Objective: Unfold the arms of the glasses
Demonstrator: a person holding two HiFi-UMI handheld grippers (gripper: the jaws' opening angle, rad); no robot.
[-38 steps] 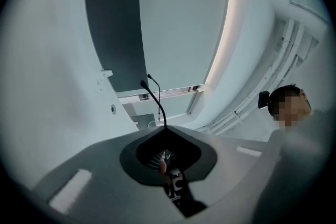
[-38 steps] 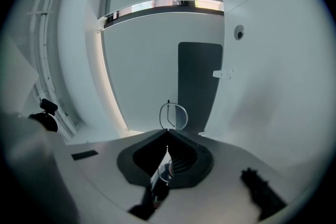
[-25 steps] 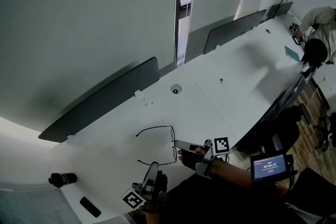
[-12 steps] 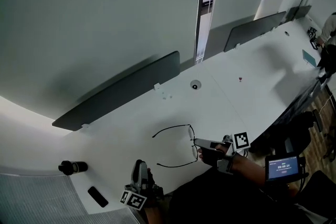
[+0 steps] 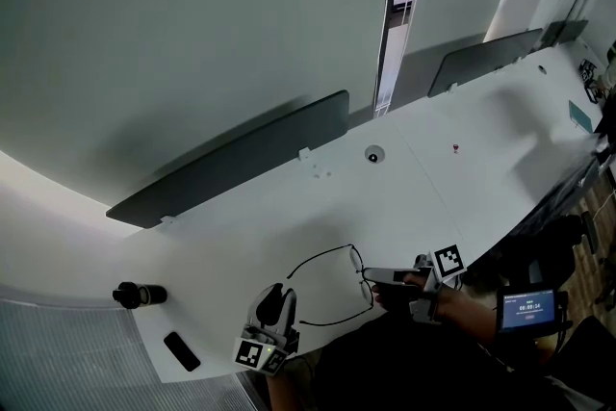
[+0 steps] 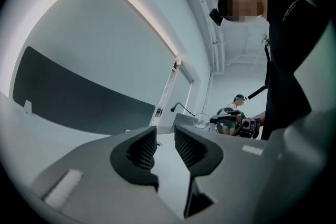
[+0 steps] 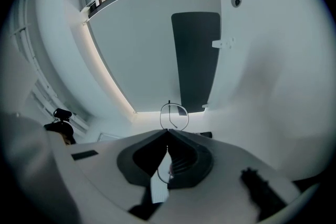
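While the right gripper [image 5: 371, 275] has its jaws closed on the front of the glasses [image 5: 360, 273] near the tabletop's [image 5: 289, 217] front edge, both arms of the frame lie swung out toward the left gripper [image 5: 275, 292]. That gripper's jaws have just been opening and stand apart with nothing between them, close to the arm tips.

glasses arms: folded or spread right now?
Spread. Head view: both arms run out from the lenses, well apart. Right gripper is shut on the glasses.
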